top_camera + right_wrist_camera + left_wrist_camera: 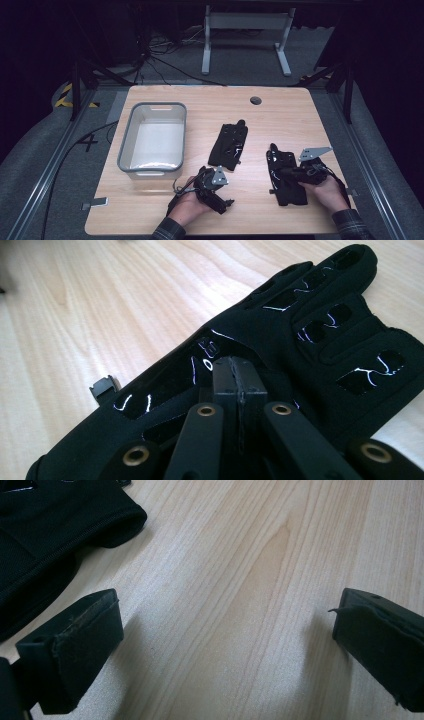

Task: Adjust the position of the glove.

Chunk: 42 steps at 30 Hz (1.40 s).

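Two black gloves lie on the wooden table (165,205). One glove (229,145) is at the middle; its cuff (45,525) shows at the upper left of the left gripper view. My left gripper (218,189) (225,615) stands open just in front of it, with bare wood between its jaws. The other glove (285,187) (320,315) lies at the right, fingers pointing away. My right gripper (290,174) (239,371) is shut, its tips together right over the back of this glove. Whether fabric is pinched between them I cannot tell.
A grey plastic bin (129,130) with a white floor stands at the table's left. A round cable hole (256,100) sits near the far edge. Beyond the table are a white desk frame (245,30) and cables on the floor.
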### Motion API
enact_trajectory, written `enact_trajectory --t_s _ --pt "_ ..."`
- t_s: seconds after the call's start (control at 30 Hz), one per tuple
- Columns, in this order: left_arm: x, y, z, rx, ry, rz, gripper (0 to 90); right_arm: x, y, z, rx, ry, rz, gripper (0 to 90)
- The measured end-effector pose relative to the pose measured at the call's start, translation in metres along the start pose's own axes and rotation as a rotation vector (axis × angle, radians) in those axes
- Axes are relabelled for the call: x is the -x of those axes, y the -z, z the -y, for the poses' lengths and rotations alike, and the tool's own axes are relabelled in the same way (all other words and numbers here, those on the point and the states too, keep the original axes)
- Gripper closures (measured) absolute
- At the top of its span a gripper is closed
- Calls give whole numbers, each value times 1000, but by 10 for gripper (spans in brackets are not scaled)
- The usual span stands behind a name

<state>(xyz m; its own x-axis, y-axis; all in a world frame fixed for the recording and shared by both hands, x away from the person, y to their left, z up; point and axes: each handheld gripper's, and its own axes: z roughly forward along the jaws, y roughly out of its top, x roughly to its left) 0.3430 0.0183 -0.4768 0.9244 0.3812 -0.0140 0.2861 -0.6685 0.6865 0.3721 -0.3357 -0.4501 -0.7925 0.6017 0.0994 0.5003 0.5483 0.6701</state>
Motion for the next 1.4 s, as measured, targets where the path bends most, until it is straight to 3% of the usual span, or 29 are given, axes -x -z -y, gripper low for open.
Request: enact_trajectory --t_s 0.67,0.9,1.03,1.07,1.27,1.33,1.4 --pt "0 0 0 0 0 0 0 -46 6 15 -12 15 -21 900" --pt "0 0 0 0 1 0 1 -49 7 16 -11 20 -25 900" --pt "0 0 0 0 1 0 1 -47 13 16 20 28 -7 793" --pt "0 0 0 -1 2 -2 0 -44 18 17 45 23 25 683" --pt "1 0 -2 -12 13 -13 2 -35 29 23 84 1 86 532" --pt "1 1 -3 -21 25 -22 15 -27 38 32 87 -14 137 426" --pt "1 1 -4 -25 30 -22 25 -21 43 38 88 -33 159 379"
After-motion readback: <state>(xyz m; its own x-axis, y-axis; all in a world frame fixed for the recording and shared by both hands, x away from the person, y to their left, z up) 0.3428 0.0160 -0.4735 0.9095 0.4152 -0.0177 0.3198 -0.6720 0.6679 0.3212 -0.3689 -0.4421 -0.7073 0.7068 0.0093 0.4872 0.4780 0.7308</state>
